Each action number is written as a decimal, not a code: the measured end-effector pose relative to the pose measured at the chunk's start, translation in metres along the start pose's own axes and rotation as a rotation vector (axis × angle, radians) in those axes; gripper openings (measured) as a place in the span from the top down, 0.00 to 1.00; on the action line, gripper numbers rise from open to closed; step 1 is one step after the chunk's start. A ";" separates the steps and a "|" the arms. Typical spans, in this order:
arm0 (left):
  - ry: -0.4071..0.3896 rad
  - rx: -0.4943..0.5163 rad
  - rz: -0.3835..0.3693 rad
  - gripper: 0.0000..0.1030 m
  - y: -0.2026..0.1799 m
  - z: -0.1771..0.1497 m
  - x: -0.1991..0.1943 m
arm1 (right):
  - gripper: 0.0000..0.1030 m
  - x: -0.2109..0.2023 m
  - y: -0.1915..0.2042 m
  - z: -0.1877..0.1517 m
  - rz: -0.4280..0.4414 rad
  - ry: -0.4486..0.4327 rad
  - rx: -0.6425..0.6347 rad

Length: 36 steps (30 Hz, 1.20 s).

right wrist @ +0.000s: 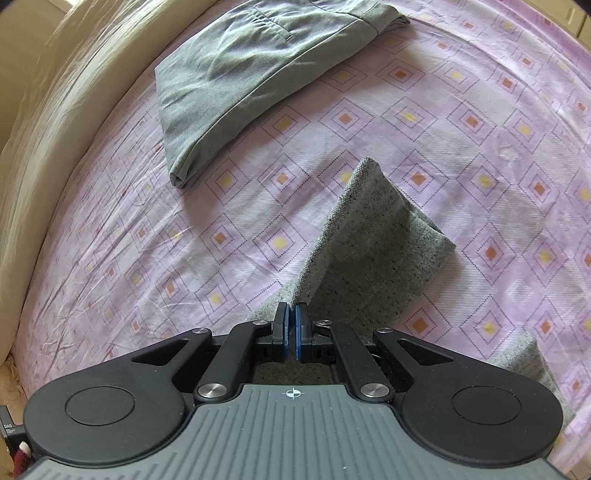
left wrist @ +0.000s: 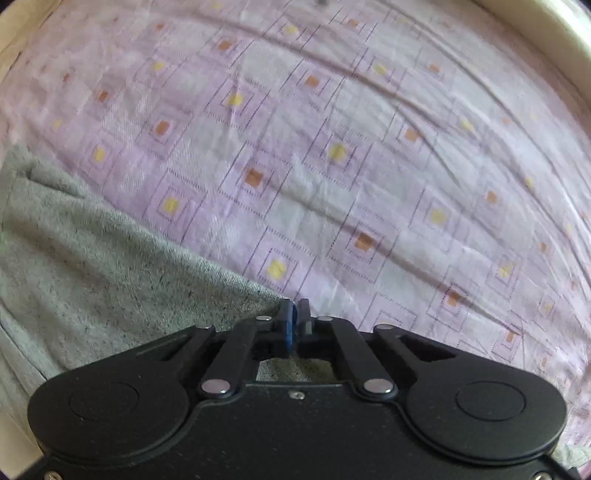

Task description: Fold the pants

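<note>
Light grey speckled pants [left wrist: 92,266] lie on the pink patterned bed sheet [left wrist: 332,129], spreading left and under my left gripper [left wrist: 294,308]. That gripper is shut on the pants' edge, which rises to the jaws. In the right wrist view the same grey pants [right wrist: 373,254] are lifted into a tented fold, running from my right gripper [right wrist: 291,314] up and away over the sheet [right wrist: 184,258]. The right jaws are shut on the pants' edge.
A second, folded pair of smooth grey trousers [right wrist: 236,74] lies at the far left of the bed. A cream padded bed edge [right wrist: 44,122] curves along the left, and it also shows in the left wrist view [left wrist: 546,33] at the top right.
</note>
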<state>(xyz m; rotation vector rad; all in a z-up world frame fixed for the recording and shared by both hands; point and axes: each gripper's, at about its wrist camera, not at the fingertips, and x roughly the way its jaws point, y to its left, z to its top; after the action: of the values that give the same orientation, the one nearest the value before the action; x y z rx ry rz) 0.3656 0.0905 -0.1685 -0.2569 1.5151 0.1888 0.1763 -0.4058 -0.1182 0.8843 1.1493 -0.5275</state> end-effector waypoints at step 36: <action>-0.081 0.150 0.029 0.66 0.040 -0.119 -0.056 | 0.58 0.088 0.137 -0.017 -0.091 0.216 -1.500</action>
<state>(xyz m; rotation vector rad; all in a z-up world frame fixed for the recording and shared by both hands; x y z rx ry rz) 0.2377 0.0977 -0.1194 -0.1066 1.4454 0.1066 0.3017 -0.3079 -0.1585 -0.4305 1.3765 0.4181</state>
